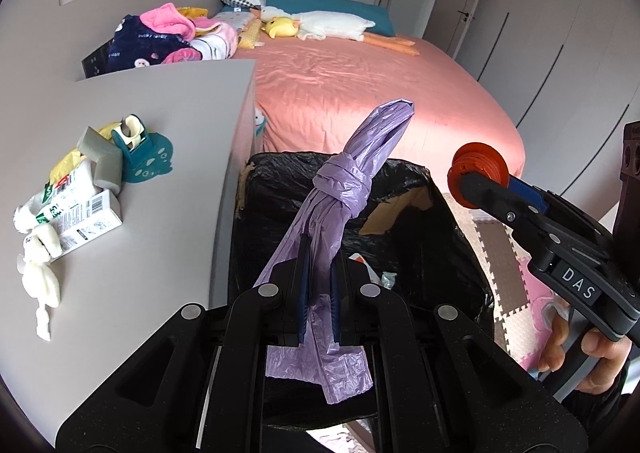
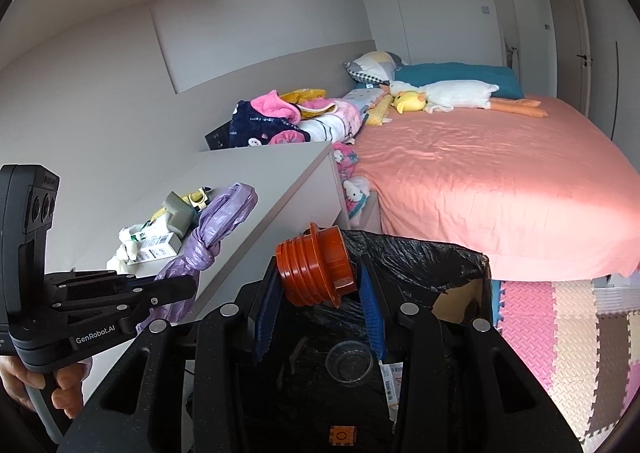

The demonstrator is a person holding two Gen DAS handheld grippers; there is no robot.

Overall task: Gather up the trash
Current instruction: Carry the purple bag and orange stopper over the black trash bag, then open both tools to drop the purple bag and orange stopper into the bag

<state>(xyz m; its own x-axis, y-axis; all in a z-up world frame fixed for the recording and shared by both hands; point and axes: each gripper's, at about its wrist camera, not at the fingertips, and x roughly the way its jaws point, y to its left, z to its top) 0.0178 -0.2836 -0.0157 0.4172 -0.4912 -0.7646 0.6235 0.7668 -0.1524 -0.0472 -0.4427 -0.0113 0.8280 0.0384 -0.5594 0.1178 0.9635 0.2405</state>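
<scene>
My left gripper (image 1: 319, 253) is shut on a knotted purple plastic bag (image 1: 352, 169) and holds it over the black-lined bin (image 1: 452, 237); the bag also shows in the right wrist view (image 2: 208, 241). My right gripper (image 2: 316, 273) is shut on an orange ribbed plastic cap (image 2: 316, 269) above the bin (image 2: 440, 257); the cap also shows in the left wrist view (image 1: 480, 167). Inside the bin lie a clear cup (image 2: 349, 361) and paper scraps. More trash (image 1: 76, 193), cartons, grey foam pieces and white wads, lies on the grey table (image 1: 160, 181).
A teal tape dispenser (image 1: 140, 149) stands among the table trash. A bed with a pink sheet (image 1: 360, 85), plush toys and clothes lies behind. Foam floor mats (image 2: 560, 333) lie right of the bin. The table edge runs just left of the bin.
</scene>
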